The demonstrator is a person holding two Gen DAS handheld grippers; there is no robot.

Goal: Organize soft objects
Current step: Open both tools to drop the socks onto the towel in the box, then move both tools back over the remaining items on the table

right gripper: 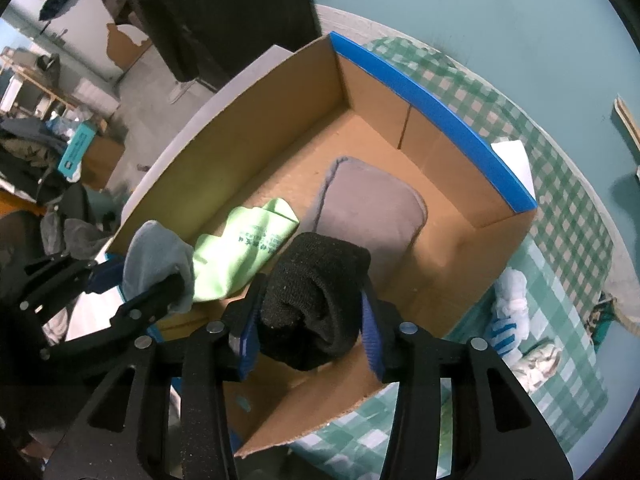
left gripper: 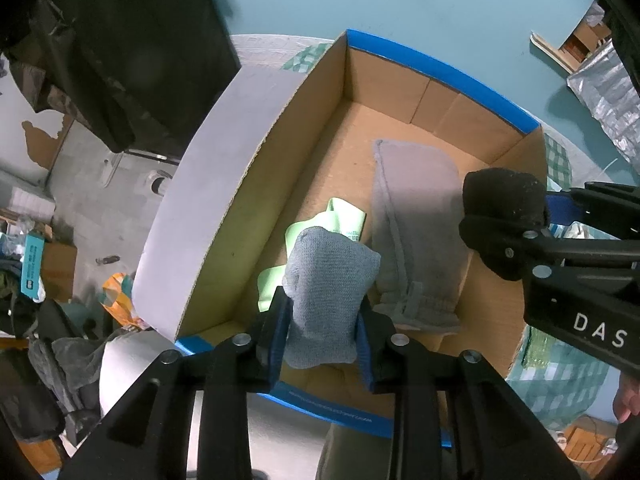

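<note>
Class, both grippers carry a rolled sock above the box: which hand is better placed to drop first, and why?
Probably right: its black sock hangs over bare floor of the box; the left's grey sock hangs above the green cloth.

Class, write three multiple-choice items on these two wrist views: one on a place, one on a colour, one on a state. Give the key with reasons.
1. Where does the green cloth lie?
A. on the checked tablecloth
B. inside the cardboard box
C. on the floor

2. What colour is the sock in the right gripper?
A. black
B. white
C. red

3. What is between the left gripper fingers?
A. nothing
B. a grey sock
C. a bottle

Key: B, it rests on the box floor beside the folded grey towel; A, the bundle is black; B, the grey sock sits between the blue pads.
</note>
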